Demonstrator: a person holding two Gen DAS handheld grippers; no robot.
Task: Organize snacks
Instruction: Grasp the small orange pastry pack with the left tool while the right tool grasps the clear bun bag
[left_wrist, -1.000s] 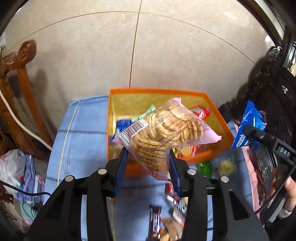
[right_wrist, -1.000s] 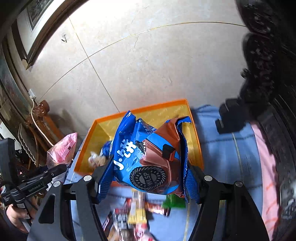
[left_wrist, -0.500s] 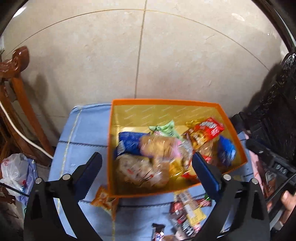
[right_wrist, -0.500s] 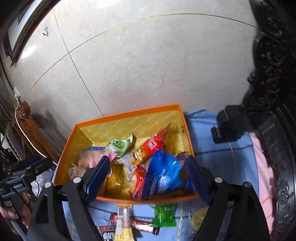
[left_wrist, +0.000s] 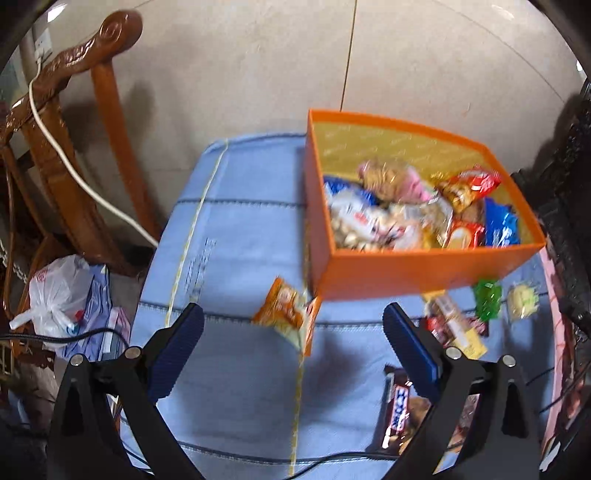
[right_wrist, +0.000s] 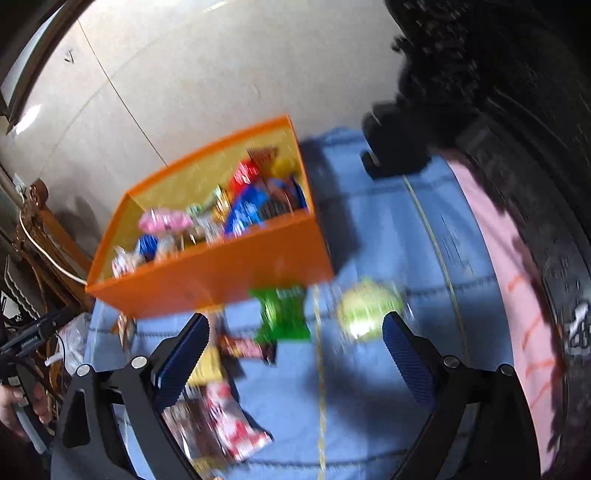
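A: What is laid out, from the biggest thing down?

B: A blue quilted cloth (left_wrist: 236, 229) is spread as the work surface, and an orange box (left_wrist: 406, 271) is set toward its far edge, already filled with snack packets (left_wrist: 406, 218). Loose snacks are left near the front edge — an orange packet (left_wrist: 288, 314) just beside the box's near left corner, a green packet (right_wrist: 282, 314) and a pale green sweet (right_wrist: 369, 308) before its front wall.

A: And the tools?

B: The left gripper (left_wrist: 293, 339) and right gripper (right_wrist: 295, 341) are both spread wide, with nothing held.

A: What might be spoilt?

B: Thin packets could be pinched badly and dropped short of the box — or the box could be nudged toward the far edge.
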